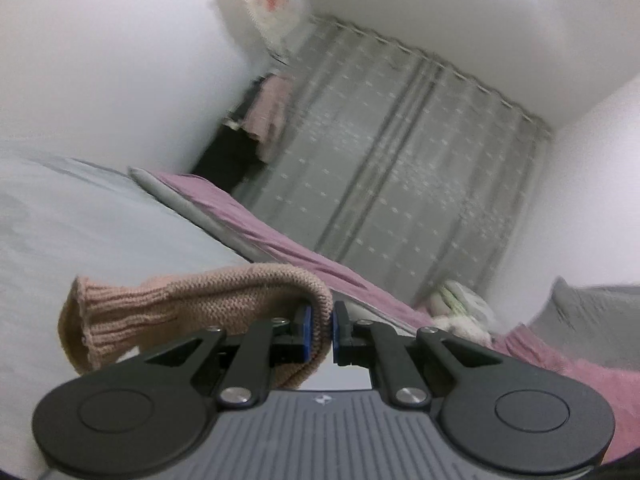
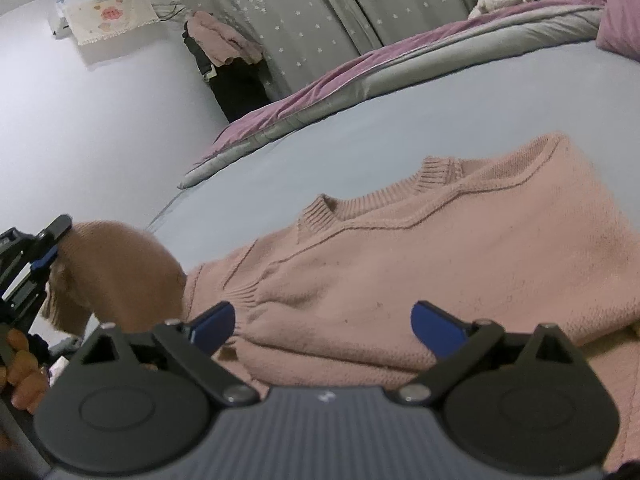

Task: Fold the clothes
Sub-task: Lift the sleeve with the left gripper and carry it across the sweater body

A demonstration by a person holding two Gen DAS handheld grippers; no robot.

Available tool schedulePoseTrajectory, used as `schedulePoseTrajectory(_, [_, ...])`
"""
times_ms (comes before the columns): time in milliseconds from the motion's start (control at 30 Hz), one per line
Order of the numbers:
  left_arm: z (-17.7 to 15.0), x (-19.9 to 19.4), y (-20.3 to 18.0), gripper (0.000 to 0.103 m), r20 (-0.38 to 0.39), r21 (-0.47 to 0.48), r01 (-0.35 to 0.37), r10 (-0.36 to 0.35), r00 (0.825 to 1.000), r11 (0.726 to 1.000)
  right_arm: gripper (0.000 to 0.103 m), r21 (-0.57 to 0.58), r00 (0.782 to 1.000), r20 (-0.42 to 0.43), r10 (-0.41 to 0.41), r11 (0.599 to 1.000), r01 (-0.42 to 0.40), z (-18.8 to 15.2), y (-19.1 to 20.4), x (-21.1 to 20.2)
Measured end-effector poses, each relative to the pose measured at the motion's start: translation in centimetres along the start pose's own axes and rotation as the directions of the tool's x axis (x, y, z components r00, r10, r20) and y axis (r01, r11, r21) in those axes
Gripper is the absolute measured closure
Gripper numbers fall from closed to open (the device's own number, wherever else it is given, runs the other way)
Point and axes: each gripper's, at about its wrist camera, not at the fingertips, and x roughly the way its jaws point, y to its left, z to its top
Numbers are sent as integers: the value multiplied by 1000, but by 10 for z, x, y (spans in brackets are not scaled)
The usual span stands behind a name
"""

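Pink knit sweater point(image 2: 420, 264) lies flat on pale bed sheet point(image 2: 360, 120), neckline toward far side. Left gripper point(image 1: 322, 330) clamped tight on sweater sleeve point(image 1: 192, 304), ribbed cuff hanging to its left, sleeve lifted off sheet. Right gripper point(image 2: 324, 326) spread wide, nothing between pads, hovering over sweater's body. Star-print curtain point(image 2: 312, 20) behind bed.
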Motion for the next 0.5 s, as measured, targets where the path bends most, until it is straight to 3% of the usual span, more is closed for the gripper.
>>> schedulePoseTrajectory(133, [-12, 8, -21, 96, -72, 33, 85, -83, 994, 996, 4, 23, 1000, 5, 1, 1000, -1, 0, -4, -2])
schedulePoseTrajectory(267, [-32, 16, -40, 95, -163, 57, 176, -164, 973, 983, 4, 34, 1000, 16, -7, 999, 7, 0, -6, -5])
schedulePoseTrajectory(400, [-56, 29, -51, 95, -292, 44, 259, -236, 927, 965, 4, 47, 999, 26, -25, 999, 24, 1, -8, -6])
schedulePoseTrajectory(500, [-73, 35, -61, 96, -386, 57, 291, -248, 889, 955, 4, 55, 999, 27, -33, 998, 32, 2, -10, -6])
